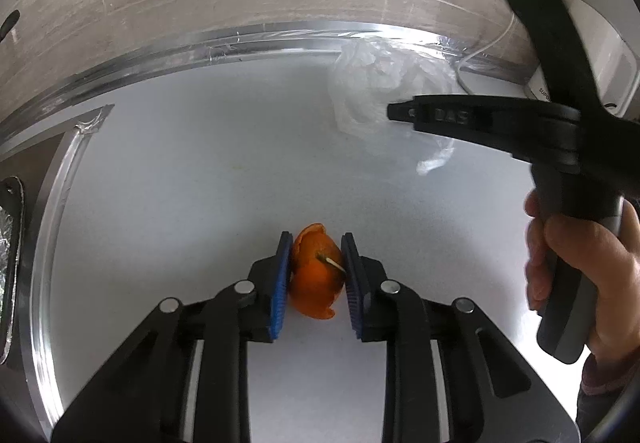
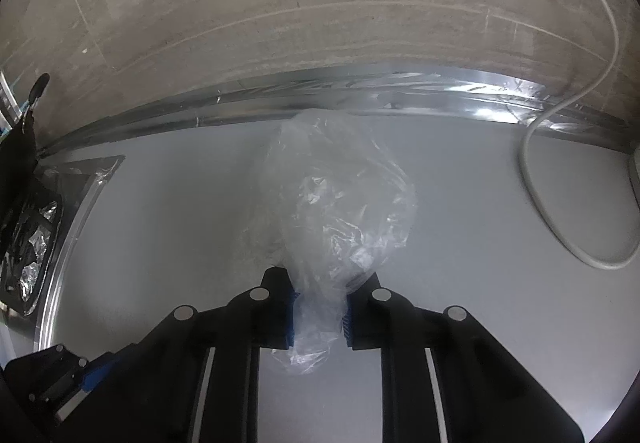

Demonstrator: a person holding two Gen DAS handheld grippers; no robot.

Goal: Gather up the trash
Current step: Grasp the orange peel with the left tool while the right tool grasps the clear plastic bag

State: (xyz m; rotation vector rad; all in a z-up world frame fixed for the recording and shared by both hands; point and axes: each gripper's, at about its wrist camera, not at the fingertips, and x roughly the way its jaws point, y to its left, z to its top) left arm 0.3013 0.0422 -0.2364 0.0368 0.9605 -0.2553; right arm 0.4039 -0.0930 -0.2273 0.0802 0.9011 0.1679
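Left gripper (image 1: 314, 279) is clenching the peel (image 1: 316, 275); right gripper (image 2: 320, 317) is pinching the bag (image 2: 336, 203), lying just right of the peel.

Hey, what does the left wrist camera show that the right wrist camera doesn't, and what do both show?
Only the left wrist view shows the orange curled fruit peel pinched by the left gripper, and a person's hand holding the right gripper's handle.

Only the right wrist view shows the right gripper's blue-padded fingers closed on the bag's near end, plus the crumpled foil pieces at the left edge.

Both show the crumpled clear plastic bag, the white tabletop, and the white cable.
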